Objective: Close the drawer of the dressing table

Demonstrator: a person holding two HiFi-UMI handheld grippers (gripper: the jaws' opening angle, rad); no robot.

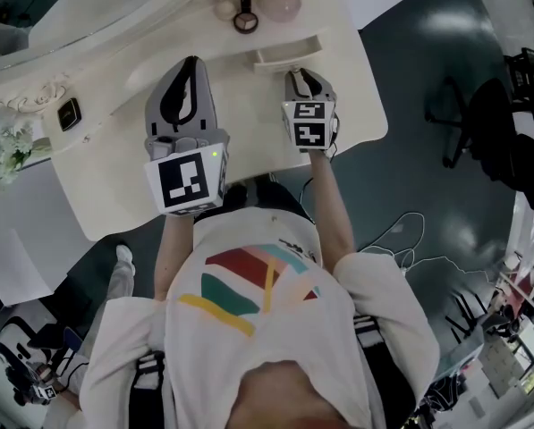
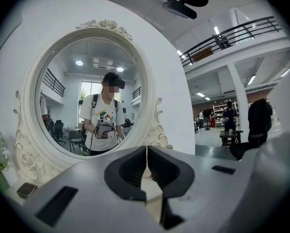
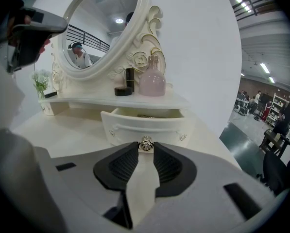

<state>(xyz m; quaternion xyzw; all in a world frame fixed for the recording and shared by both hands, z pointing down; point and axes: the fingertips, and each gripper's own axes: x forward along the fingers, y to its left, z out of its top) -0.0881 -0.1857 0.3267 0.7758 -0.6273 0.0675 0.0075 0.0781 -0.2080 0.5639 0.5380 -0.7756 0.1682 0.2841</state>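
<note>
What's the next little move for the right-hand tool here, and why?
Probably a short push straight in, toward the mirror. The drawer stands pulled out, and the right gripper has its jaws closed on the knob, so a push should slide it shut.

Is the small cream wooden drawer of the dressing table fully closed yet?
No, the cream drawer juts out from under the shelf, its open top showing.
</note>
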